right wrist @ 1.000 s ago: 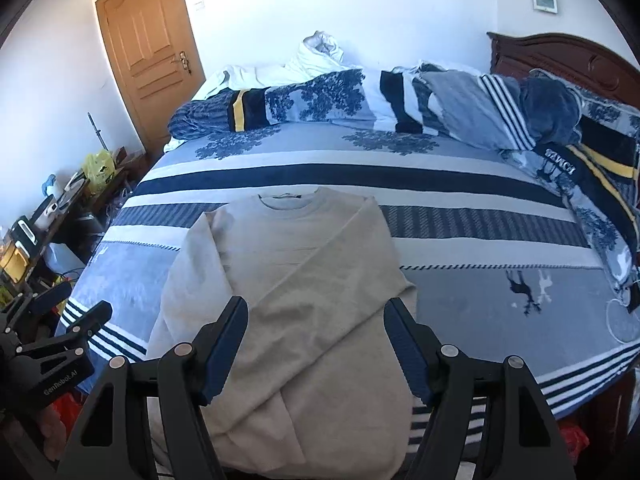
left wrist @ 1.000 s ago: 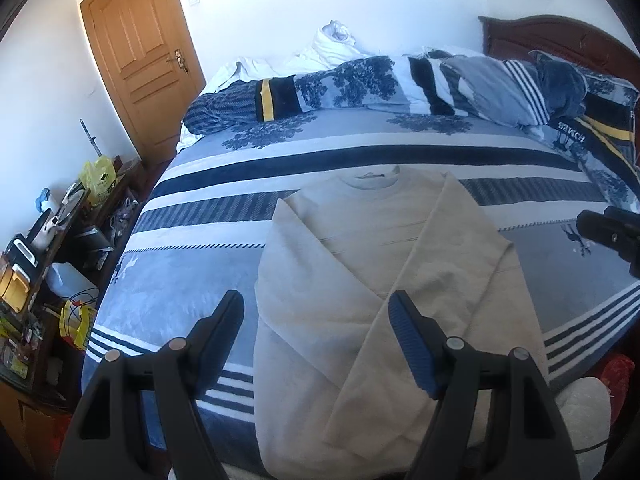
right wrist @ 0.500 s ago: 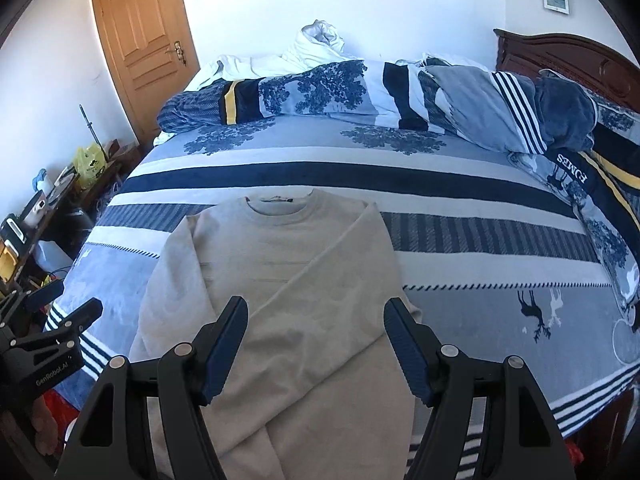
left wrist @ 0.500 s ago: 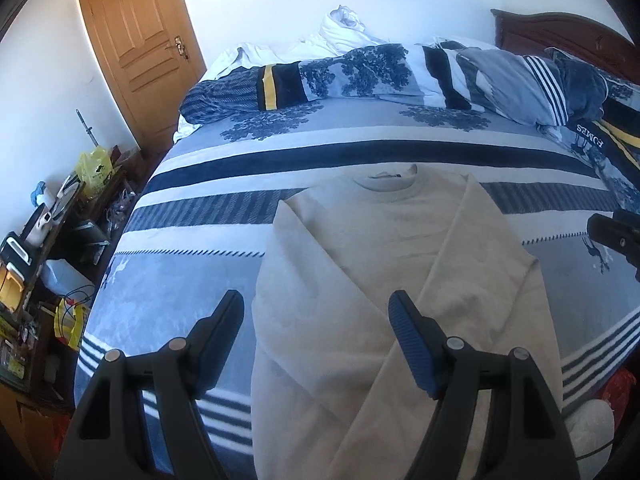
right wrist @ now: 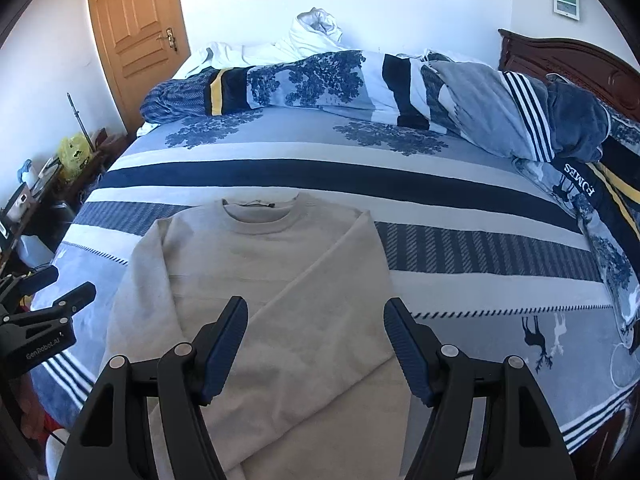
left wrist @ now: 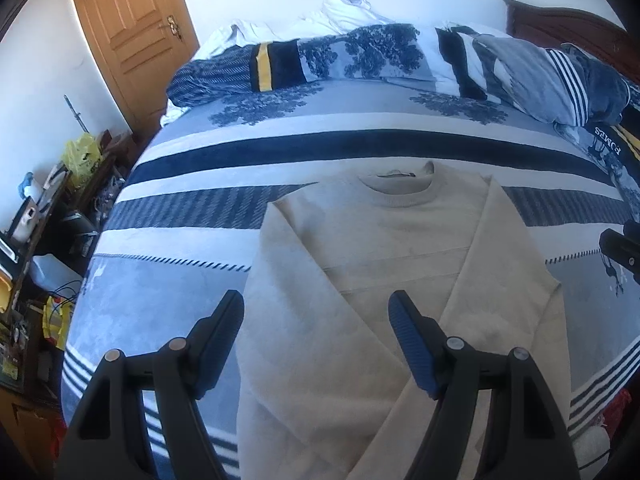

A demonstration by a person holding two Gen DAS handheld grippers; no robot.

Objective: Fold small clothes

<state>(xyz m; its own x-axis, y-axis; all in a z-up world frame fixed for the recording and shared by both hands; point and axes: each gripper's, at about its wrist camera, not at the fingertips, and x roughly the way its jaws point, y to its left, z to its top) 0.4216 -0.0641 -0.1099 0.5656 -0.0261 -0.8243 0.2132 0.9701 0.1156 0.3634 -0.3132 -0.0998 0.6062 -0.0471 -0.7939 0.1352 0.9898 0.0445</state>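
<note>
Beige sweater [left wrist: 400, 264] lies flat on the bed [right wrist: 460, 288], collar away from both spread, empty grippers, left gripper [left wrist: 316, 332] over its left sleeve, right gripper [right wrist: 316, 332] over its right.

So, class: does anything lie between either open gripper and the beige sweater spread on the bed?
Nothing visible does. The left gripper and right gripper hang open directly over the sweater, with only air between.
</note>
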